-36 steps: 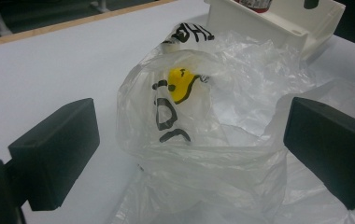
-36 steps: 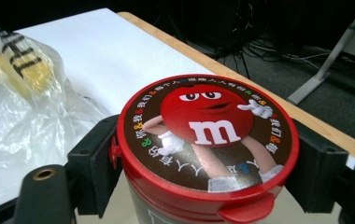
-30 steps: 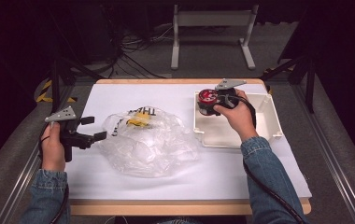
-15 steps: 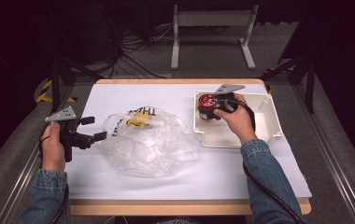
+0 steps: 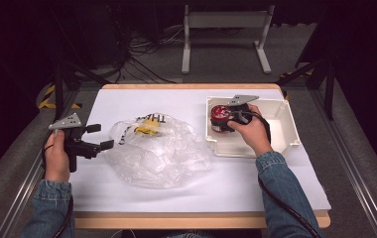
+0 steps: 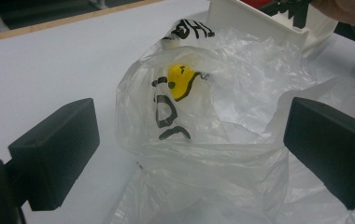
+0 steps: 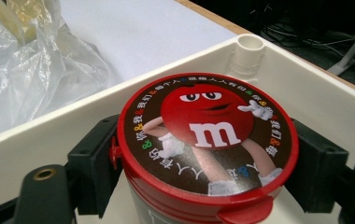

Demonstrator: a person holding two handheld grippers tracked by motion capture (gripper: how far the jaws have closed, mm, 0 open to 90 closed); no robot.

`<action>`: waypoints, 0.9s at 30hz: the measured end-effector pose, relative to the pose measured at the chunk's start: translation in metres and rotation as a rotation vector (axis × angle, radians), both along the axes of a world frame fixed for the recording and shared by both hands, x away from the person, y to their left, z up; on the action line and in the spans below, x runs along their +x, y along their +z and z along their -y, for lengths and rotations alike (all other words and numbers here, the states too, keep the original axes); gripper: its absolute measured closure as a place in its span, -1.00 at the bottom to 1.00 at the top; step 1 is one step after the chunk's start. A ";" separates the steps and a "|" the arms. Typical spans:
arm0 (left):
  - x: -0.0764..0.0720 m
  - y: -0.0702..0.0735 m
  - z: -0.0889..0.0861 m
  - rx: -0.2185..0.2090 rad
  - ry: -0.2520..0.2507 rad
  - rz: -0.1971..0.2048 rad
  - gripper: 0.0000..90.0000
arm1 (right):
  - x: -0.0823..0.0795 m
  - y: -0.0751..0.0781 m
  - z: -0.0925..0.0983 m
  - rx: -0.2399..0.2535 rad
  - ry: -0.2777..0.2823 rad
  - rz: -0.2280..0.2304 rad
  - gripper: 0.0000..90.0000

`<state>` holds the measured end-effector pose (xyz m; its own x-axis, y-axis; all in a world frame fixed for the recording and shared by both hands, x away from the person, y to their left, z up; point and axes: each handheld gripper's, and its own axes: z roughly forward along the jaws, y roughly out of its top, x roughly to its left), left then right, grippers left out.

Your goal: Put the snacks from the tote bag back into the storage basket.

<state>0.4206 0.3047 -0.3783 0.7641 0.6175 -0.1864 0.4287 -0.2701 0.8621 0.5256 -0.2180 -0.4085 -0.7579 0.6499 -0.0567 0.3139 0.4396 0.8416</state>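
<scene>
Red-lidded candy tub (image 7: 206,149) clamped in right claw (image 5: 224,119), now lower inside white bin (image 5: 285,130); left claw (image 5: 99,137) open.

A wooden table (image 5: 196,220) stands on the grey floor, and a big white sheet (image 5: 256,186) covers most of its top. A crumpled clear plastic bag (image 5: 157,153) with black letters and a yellow spot lies on the sheet near the middle. A white tray (image 5: 285,134) sits on the sheet to the right, just beside the bag.
</scene>
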 end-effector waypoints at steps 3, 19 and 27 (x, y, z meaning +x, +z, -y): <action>0.000 0.000 0.000 -0.001 0.000 -0.002 -0.90 | -0.001 -0.003 -0.001 0.002 0.004 0.001 -0.51; 0.000 0.000 0.000 -0.001 -0.001 -0.003 -0.90 | -0.002 -0.013 -0.004 -0.004 0.031 -0.003 -0.51; 0.000 -0.001 0.001 0.003 -0.005 -0.004 -0.90 | -0.003 -0.015 -0.002 -0.003 0.032 -0.002 -0.51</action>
